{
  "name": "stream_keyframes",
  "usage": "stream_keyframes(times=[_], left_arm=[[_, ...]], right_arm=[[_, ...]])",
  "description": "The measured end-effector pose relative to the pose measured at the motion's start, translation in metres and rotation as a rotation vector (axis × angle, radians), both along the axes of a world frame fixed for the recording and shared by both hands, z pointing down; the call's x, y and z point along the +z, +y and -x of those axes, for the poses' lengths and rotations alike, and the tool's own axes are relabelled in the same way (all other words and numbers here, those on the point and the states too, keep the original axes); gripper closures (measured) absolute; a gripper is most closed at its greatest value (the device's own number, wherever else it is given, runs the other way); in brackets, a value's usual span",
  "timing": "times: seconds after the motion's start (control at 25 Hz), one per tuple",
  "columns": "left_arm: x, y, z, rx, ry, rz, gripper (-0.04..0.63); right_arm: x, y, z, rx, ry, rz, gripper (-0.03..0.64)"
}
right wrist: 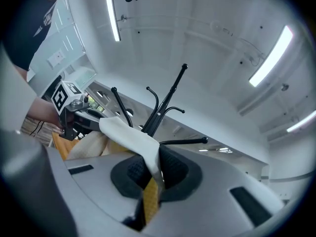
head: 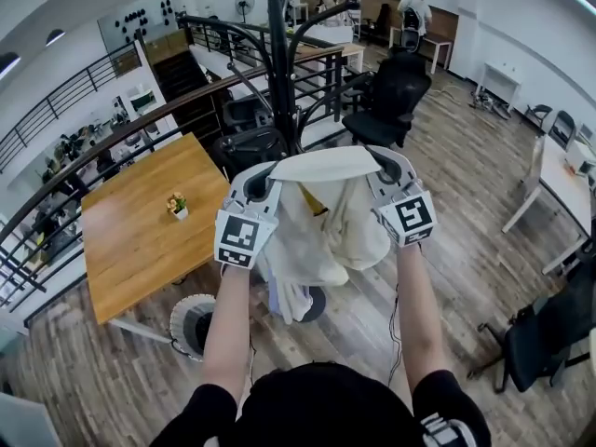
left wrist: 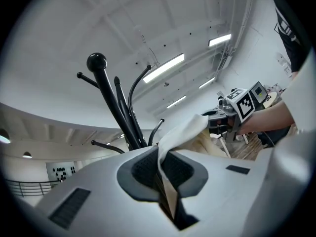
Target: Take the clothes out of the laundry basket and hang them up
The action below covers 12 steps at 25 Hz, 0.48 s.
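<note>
Black coat rack (head: 277,63) stands just beyond the hands. Cream garment (head: 326,222) is stretched between both tools with the rest hanging below, visible in the head view only. The tool views show the grip: left tool (left wrist: 165,181) and right tool (right wrist: 150,184) are each clamped on its top edge.
</note>
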State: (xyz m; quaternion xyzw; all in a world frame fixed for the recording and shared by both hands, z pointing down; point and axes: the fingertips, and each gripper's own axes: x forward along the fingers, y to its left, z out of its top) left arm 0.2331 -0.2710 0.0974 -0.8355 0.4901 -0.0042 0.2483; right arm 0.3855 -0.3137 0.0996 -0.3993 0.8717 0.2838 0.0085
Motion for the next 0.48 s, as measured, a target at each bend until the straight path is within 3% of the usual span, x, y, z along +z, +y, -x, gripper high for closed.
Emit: stream_keyframes(times=[0.2, 0.48], left_arm=[[-0.020, -0.017, 0.006, -0.036, 0.022, -0.024, 0.565], [0.017, -0.050, 0.016, -0.068, 0.057, 0.075, 0.565]], right_arm=[[-0.023, -0.026, 0.008, -0.029, -0.006, 0.015, 0.603], [0.019, -0.068, 0.022, -0.064, -0.001, 0.131, 0.603]])
